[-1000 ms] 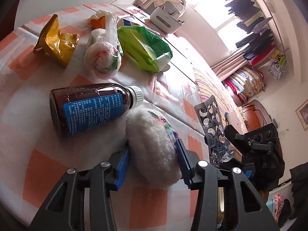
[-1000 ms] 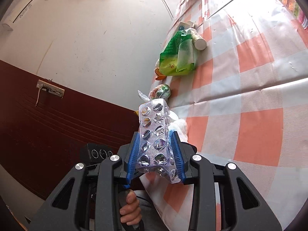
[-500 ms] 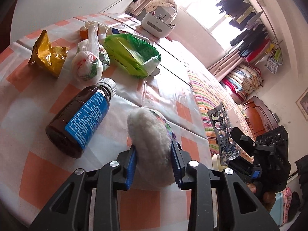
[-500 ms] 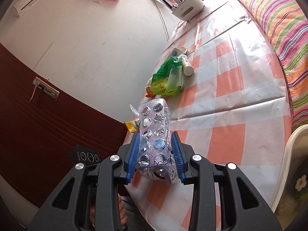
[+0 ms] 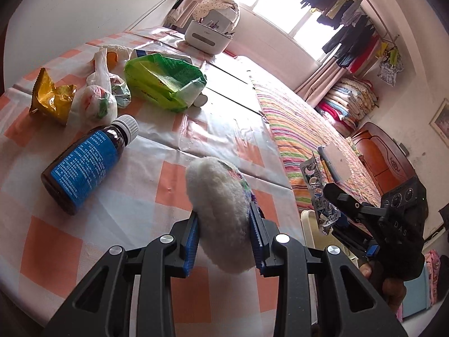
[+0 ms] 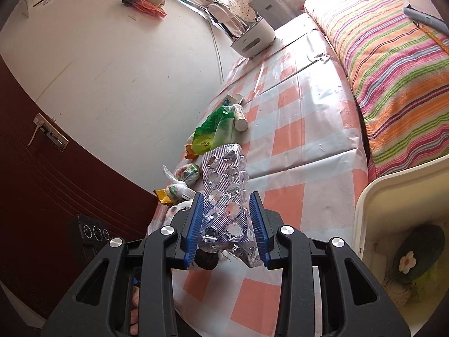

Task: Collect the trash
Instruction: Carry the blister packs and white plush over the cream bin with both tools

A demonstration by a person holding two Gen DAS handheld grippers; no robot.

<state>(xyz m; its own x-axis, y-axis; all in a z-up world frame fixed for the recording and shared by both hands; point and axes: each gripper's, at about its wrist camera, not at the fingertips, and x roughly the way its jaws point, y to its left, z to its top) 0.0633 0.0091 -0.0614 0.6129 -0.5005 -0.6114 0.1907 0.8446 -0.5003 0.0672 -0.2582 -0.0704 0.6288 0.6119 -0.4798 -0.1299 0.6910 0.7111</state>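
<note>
The left gripper (image 5: 224, 230) is clamped on a white fluffy pad (image 5: 219, 213), its blue pads pressing into both sides of the fleece; the pad sits lifted above the checked tablecloth (image 5: 84, 252). Ahead and to the left of this gripper, a brown medicine bottle (image 5: 84, 163) with a blue label and white cap lies on its side on the cloth. Farther ahead lie a yellow snack wrapper (image 5: 52, 98), a knotted plastic bag of scraps (image 5: 99, 101) and a green wipes pack (image 5: 165, 81).

The right gripper (image 6: 227, 224) is clamped on an emptied silver blister pack (image 6: 226, 196), which stands up between its blue pads. To the right of this gripper, close by, is the cream rim of a waste bin (image 6: 364, 219). From the left wrist view, the right gripper appears at the far right, off the table edge, with the blister pack sticking up from it.
</note>
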